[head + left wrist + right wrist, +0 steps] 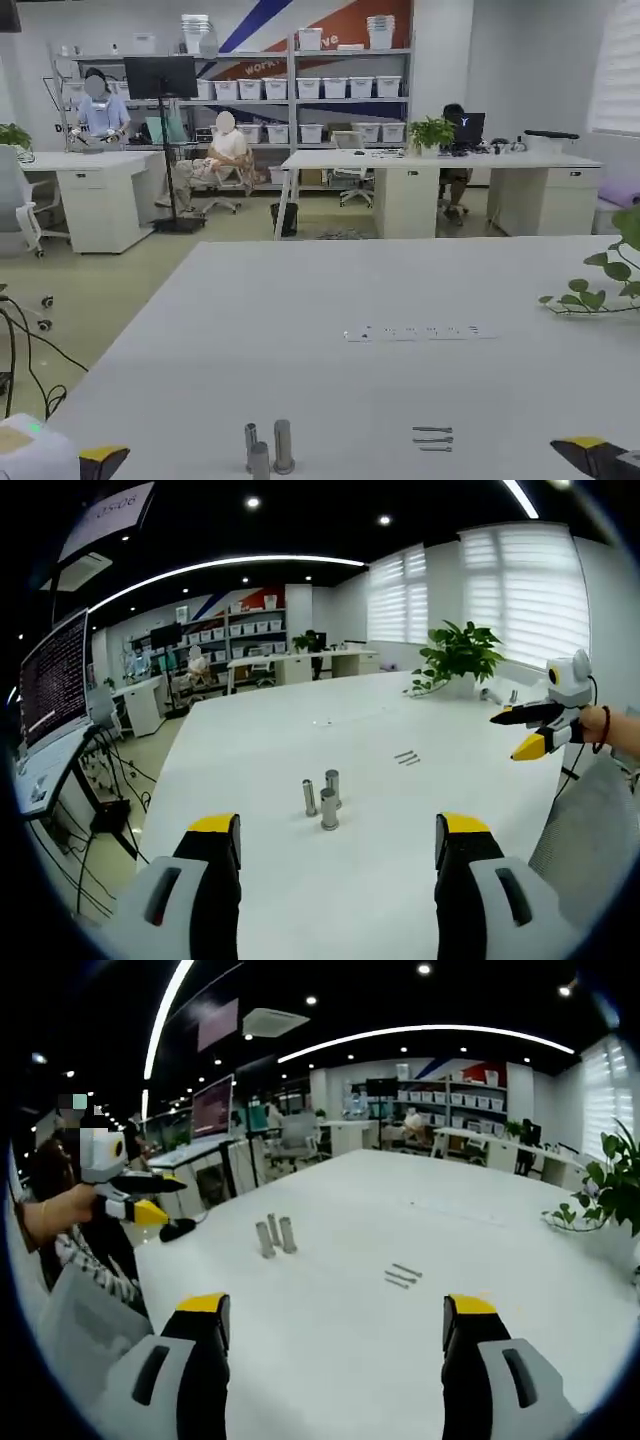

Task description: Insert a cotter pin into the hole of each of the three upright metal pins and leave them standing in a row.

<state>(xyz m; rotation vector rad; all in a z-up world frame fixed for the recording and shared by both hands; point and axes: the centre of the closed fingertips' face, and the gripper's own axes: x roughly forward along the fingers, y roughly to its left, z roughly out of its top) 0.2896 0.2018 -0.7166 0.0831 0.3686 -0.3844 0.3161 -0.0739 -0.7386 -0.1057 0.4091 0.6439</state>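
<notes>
Left claw (338,828) is spread wide with nothing between its yellow-tipped jaws, and it hangs above the near part of the white desk (300,720). Right claw (337,1308) is just as wide open and equally empty, and touches nothing on the desk. In the head view their yellow-and-black tips sit at the lower left and lower right corners of the frame. Each claw also appears at the side of the other's gripper view, held in a hand.

Three metal pins (283,445) stand upright on the desk in the lower middle of the head view, a little left of centre, with their long axes vertical. They form a tight cluster rather than a line. One is nearest the bottom edge and the other two are behind it on either side, the right one looking tallest. Whether they touch one another cannot be told, and their holes are too small to make out.

Three cotter pins (433,439) lie flat on the desk to the right of the metal pins and well apart from them. They are parallel and close together, one above the other in the frame, with long axes running left to right across the head view. In the left gripper view they lie up and to the right of the standing pins. In the right gripper view they lie down and to the right. Which end of each is the loop cannot be told.

A leafy plant (600,280) trails in at the right edge of the desk.
</notes>
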